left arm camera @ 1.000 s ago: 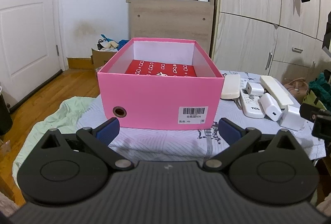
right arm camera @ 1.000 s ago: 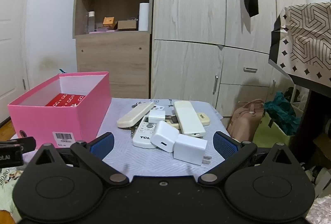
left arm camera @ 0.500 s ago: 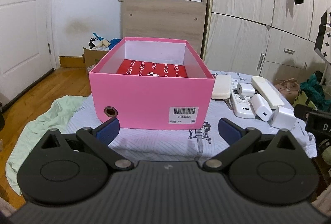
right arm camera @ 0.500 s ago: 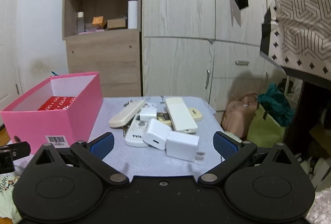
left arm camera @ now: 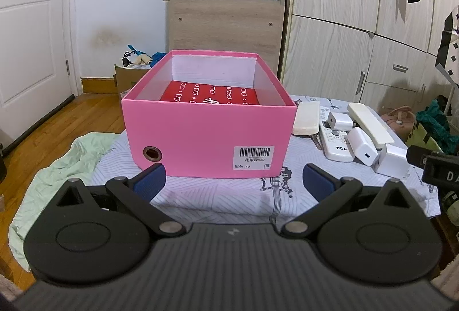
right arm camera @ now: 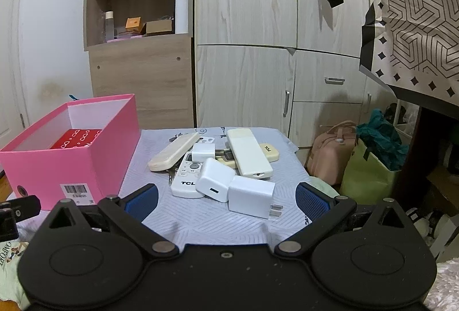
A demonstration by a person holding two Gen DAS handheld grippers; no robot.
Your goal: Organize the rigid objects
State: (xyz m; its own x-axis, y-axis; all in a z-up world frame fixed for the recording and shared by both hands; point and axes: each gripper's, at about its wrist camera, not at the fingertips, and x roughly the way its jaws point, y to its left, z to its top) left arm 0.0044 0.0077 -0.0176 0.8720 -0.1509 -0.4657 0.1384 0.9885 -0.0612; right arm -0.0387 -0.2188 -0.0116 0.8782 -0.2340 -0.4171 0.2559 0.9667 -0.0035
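The left hand-held gripper (left arm camera: pixel 233 178) is wide open and holds nothing. It sits low over the counter (left arm camera: pixel 229 196), which has a striped cloth on it. Right in front of it is the pink box (left arm camera: pixel 209 139). The box has no lid on. A red box (left arm camera: pixel 210 95) with white marks lies flat inside it. A white label with a bar code is on the front of the pink box.

The right hand-held gripper (right arm camera: pixel 226 197) is wide open too, with nothing in it. It points at a pile of things just to the right of the pink box (right arm camera: pixel 71 159). A white plug block (right arm camera: pixel 251 196) is closest, with its two metal prongs sticking out to the right. A second white charger (right arm camera: pixel 215 179) leans against it. Both rest on a white remote (right arm camera: pixel 186 177) with "TCL" on it. A small white charger (right arm camera: pixel 203 151) sits on the far end of that remote. A cream remote (right arm camera: pixel 173 151) lies slanted on the left of the pile. A long cream remote (right arm camera: pixel 249 151) lies across the right side, on top of a yellowish one (right arm camera: pixel 268 151).

A green cloth (left arm camera: pixel 66 156) hangs off the counter on the left. A pink bag (right arm camera: pixel 331 151) stands on the floor by the wardrobe.
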